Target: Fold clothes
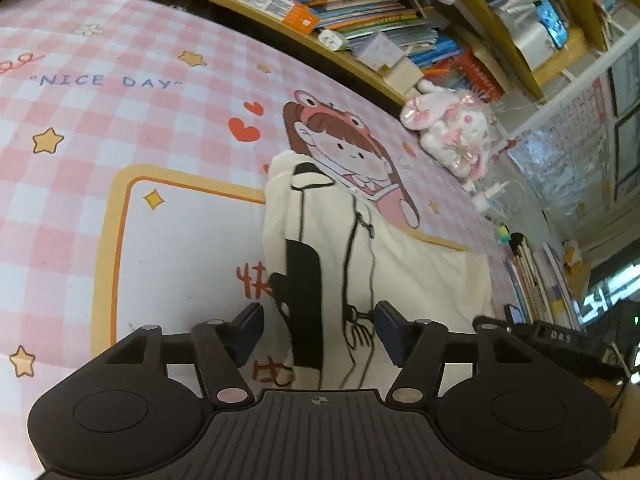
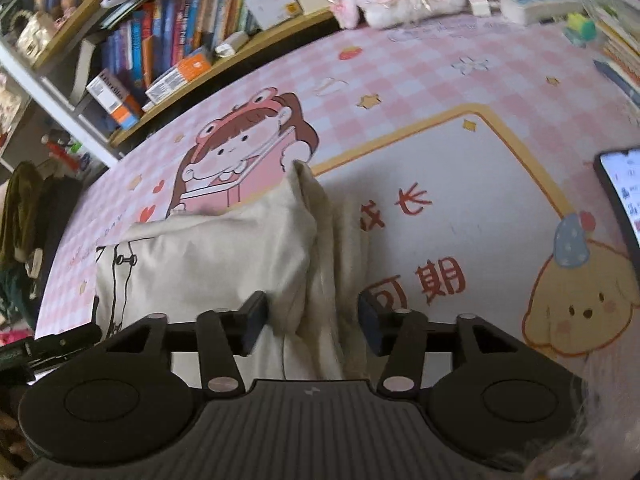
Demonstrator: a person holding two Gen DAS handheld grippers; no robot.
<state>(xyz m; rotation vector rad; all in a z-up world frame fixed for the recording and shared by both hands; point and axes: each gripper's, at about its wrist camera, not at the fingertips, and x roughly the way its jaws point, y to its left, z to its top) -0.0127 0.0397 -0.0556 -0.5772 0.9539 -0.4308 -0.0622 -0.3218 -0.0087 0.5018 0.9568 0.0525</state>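
A: Shirt [image 1: 360, 248] first, from the left wrist view: cream, with black panels and line drawing, lying on the pink checked mat [image 1: 120, 128]; it runs from the near edge out to the cartoon girl [image 1: 340, 148] printed on the mat.

B: And the left gripper [image 1: 320, 330]?

A: Fingers spread apart, one each side of the shirt's near end; cloth lies between them, but neither pad presses it; so open, holding nothing. A plush rabbit [image 1: 452, 132] sits at the far right, by the bookshelf [image 1: 340, 8].

B: The right wrist view?

A: The shirt [image 2: 224, 248] again, partly folded; a raised ridge of cloth runs from near to far through the middle, with the printed part off to the left. The right gripper [image 2: 312, 322] stands wide too, its fingers astride that ridge; whether the left pad touches the cloth I cannot tell. A lit phone [image 2: 622, 196] lies at the right edge; a puppy print [image 2: 580, 304] is near right.
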